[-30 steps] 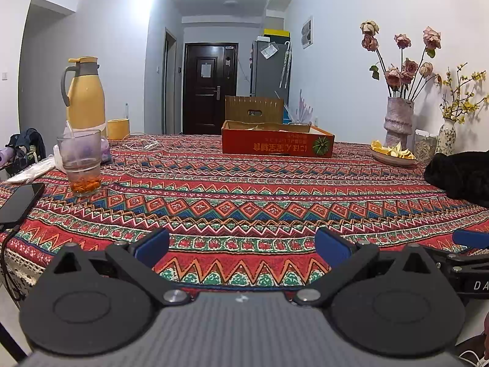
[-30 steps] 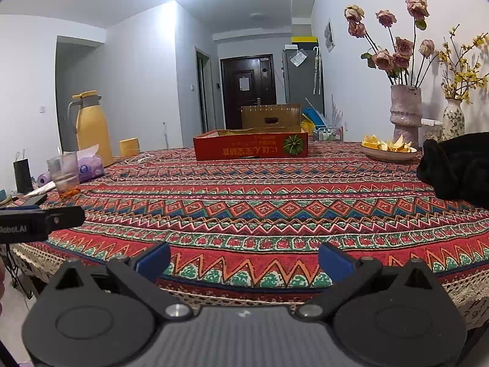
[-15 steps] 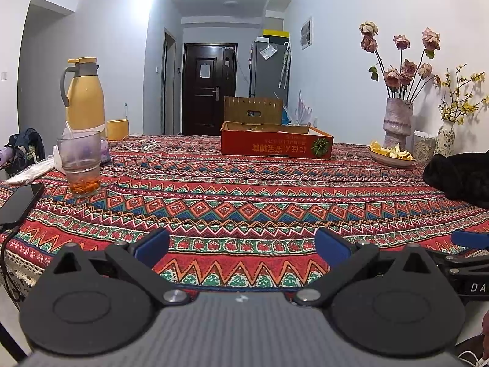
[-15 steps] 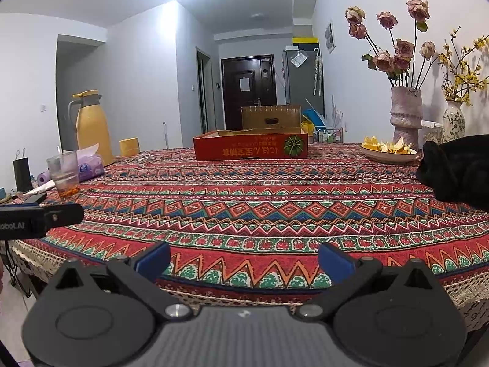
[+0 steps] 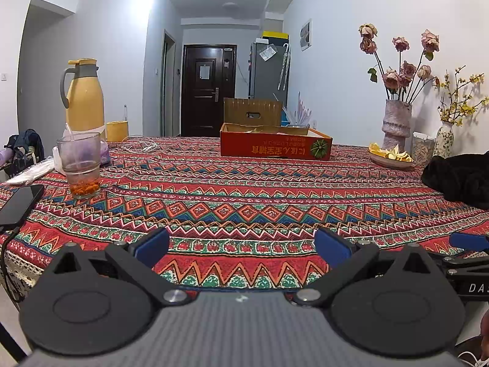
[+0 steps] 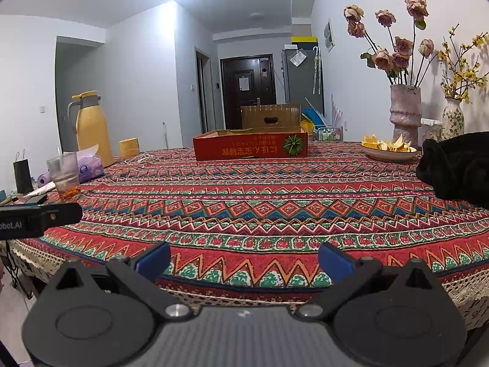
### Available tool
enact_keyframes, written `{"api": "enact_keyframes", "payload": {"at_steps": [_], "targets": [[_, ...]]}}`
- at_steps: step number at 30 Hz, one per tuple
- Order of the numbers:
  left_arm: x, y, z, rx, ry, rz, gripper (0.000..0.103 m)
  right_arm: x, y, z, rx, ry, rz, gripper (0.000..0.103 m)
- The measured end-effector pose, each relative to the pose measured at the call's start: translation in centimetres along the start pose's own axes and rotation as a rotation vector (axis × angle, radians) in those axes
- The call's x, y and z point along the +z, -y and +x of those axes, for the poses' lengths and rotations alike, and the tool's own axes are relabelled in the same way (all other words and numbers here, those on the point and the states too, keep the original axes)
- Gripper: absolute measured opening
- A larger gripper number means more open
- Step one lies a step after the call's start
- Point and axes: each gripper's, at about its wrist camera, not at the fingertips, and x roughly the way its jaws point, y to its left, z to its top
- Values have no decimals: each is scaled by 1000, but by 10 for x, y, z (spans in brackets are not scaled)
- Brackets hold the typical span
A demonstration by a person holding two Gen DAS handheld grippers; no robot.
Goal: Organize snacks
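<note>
A shallow red cardboard box (image 5: pixel 276 146) (image 6: pixel 250 146) stands at the far middle of the patterned tablecloth (image 5: pixel 244 189) (image 6: pixel 259 202); its contents are hidden by its wall. A plate of yellow snack pieces (image 5: pixel 390 156) (image 6: pixel 387 147) sits at the far right by the vases. My left gripper (image 5: pixel 241 249) hangs open over the table's near edge, nothing between its blue pads. My right gripper (image 6: pixel 244 260) is open too, just in front of the near edge. Part of the right gripper (image 5: pixel 467 241) shows in the left wrist view.
A glass with orange bits (image 5: pixel 80 165), a yellow thermos (image 5: pixel 84 96), a yellow cup (image 5: pixel 117 131), tissue pack and a phone (image 5: pixel 18 203) occupy the left side. A black garment (image 5: pixel 458 180) lies at the right. A vase of dried roses (image 5: pixel 396 122) and a small vase (image 5: pixel 444 139) stand behind the plate.
Both views have shifted only slightly; both grippers stay open and nothing on the table has moved.
</note>
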Motion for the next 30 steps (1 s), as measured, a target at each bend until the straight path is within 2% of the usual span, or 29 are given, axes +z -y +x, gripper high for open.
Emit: {"api": "enact_keyframes", "payload": {"at_steps": [30], "targets": [[-1, 2, -1, -1, -1, 11, 103, -2, 0, 1, -1, -8, 0, 103]]}}
